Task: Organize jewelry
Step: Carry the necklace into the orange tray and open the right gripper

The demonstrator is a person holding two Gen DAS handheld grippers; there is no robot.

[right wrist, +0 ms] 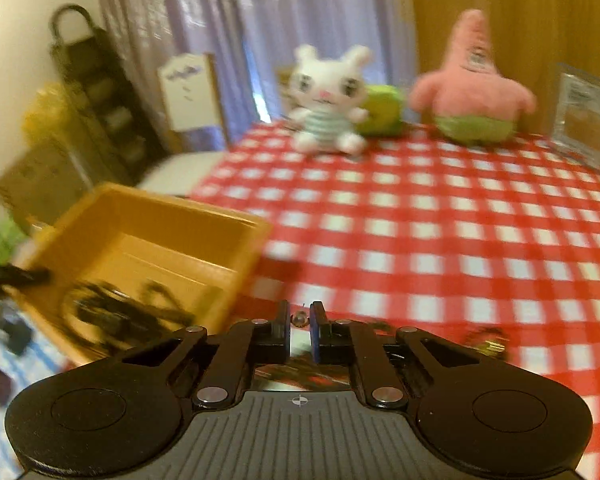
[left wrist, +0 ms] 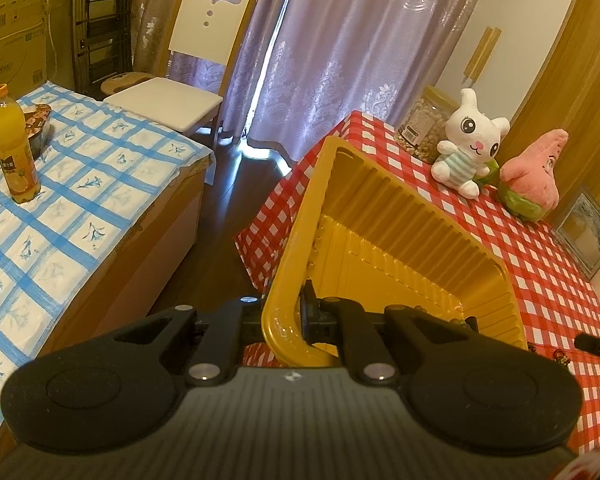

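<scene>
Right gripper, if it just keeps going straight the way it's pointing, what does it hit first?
Most likely the bare red checked tablecloth. The right gripper, pinching a small bead-like piece, points down at open cloth; the yellow tray lies off to its left. Blur makes depth uncertain.

blur: right view | unclear: dark tangle point(right wrist: 116, 312) in tray point(right wrist: 148, 216)
</scene>
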